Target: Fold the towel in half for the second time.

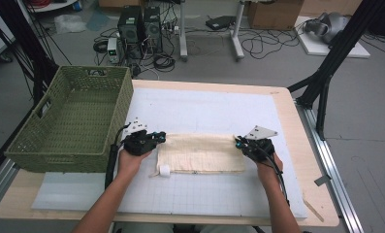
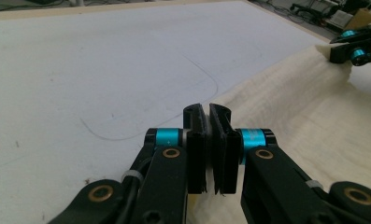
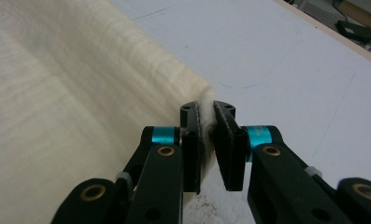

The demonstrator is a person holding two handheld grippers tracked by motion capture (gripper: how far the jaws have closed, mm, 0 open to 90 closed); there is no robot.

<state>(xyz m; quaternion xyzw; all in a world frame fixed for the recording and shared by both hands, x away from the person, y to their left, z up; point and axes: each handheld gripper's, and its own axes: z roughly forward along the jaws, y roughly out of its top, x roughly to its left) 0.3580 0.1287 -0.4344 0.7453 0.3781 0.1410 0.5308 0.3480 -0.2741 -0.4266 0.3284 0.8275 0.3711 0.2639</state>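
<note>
A cream cloth [image 1: 200,153] lies folded in a long band on the white mat [image 1: 200,104], with a small white tag [image 1: 164,170] at its near left corner. My left gripper [image 1: 155,137] is at the cloth's far left corner. In the left gripper view the left gripper [image 2: 207,109] is shut, with the cloth's [image 2: 304,107] edge running into the jaws. My right gripper [image 1: 238,141] is at the far right corner. In its own view the right gripper [image 3: 207,108] is shut on a pinch of the cloth [image 3: 57,93]. That far corner and the right gripper [image 2: 349,49] also show in the left gripper view.
A green wicker basket [image 1: 54,158] with nothing in it stands on the table's left side, close to my left hand. Bare mat [image 1: 204,194] lies in front of and behind the cloth. The wooden table edge [image 1: 301,160] runs along the right, and cables and computer cases sit on the floor beyond.
</note>
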